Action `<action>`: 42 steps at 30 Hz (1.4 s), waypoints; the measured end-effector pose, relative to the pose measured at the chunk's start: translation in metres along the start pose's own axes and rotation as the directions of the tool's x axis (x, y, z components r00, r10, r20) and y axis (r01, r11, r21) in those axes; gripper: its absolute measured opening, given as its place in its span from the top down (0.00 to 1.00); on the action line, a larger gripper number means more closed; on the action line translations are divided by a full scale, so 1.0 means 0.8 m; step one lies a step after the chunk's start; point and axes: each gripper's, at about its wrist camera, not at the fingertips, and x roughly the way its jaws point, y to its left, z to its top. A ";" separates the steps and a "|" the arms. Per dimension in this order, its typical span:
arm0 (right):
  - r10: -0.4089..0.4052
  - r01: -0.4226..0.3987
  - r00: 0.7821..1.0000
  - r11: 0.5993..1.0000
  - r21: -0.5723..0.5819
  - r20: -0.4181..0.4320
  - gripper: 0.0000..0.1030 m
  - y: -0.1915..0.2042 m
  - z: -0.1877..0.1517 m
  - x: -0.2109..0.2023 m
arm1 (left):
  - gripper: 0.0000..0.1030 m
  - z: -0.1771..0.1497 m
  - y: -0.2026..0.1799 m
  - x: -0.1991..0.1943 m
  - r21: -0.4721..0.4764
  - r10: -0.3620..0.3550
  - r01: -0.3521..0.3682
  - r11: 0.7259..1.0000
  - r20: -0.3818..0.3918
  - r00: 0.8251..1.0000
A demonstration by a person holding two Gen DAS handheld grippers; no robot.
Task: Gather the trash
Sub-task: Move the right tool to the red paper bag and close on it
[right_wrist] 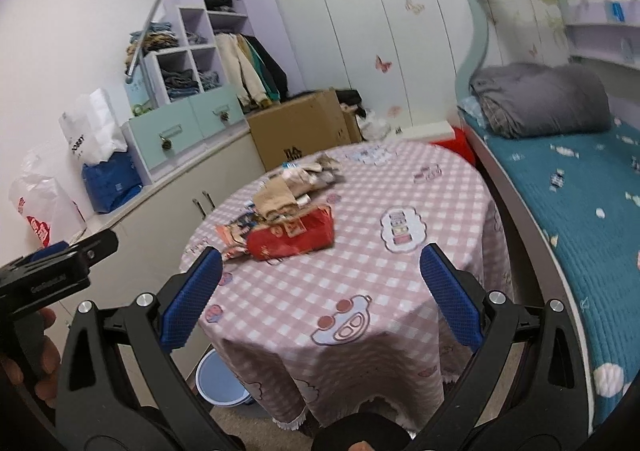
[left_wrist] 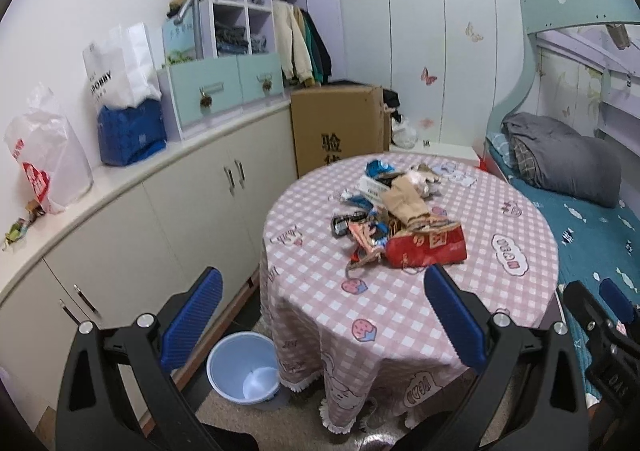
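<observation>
A pile of trash [left_wrist: 396, 211] lies on a round table with a pink checked cloth [left_wrist: 400, 303]: a red wrapper [left_wrist: 428, 247], brown paper, blue and orange packets. It also shows in the right wrist view [right_wrist: 288, 211]. A light blue bin [left_wrist: 244, 369] stands on the floor left of the table, partly hidden in the right wrist view [right_wrist: 218, 379]. My left gripper [left_wrist: 322, 315] is open and empty, short of the pile. My right gripper [right_wrist: 320, 299] is open and empty above the table's near edge.
White cabinets [left_wrist: 132, 219] with bags and drawers run along the left. A cardboard box [left_wrist: 336, 123] stands behind the table. A bed with a blue cover [right_wrist: 568, 203] and grey bedding lies on the right. The other gripper shows at each view's edge.
</observation>
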 end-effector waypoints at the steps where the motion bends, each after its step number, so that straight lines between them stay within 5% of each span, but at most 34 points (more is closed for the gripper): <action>1: 0.001 -0.001 1.000 1.000 0.008 -0.012 0.06 -0.003 -0.001 0.005 | 0.04 -0.001 0.001 0.007 0.000 -0.008 0.008 1.000 -0.016 1.000; 13: 0.008 -0.012 0.988 1.000 -0.020 -0.152 0.06 0.012 -0.005 0.110 | 0.04 0.007 0.006 0.116 0.009 -0.057 0.059 0.998 -0.134 0.989; 18: -0.018 0.009 0.977 0.999 -0.041 -0.211 0.06 0.014 -0.005 0.161 | 0.05 -0.002 0.002 0.178 0.057 -0.104 0.119 0.991 -0.218 0.970; 22: -0.024 0.009 0.969 0.998 -0.063 -0.245 0.06 0.014 -0.005 0.190 | 0.30 -0.009 -0.007 0.209 0.098 -0.126 0.155 0.983 -0.255 0.959; 29: -0.038 0.010 0.957 0.995 -0.097 -0.288 0.06 0.015 0.010 0.228 | 0.54 -0.010 -0.024 0.243 0.150 -0.186 0.232 0.961 -0.270 0.945; 35: -0.039 0.012 0.954 0.996 -0.091 -0.296 0.06 0.015 0.015 0.235 | 0.97 -0.011 -0.031 0.251 0.170 -0.211 0.266 0.949 -0.286 0.935; 42: -0.020 -0.007 0.951 0.996 -0.087 -0.309 0.06 0.019 0.010 0.228 | 0.97 -0.002 -0.025 0.209 0.166 -0.238 0.276 0.947 -0.216 0.947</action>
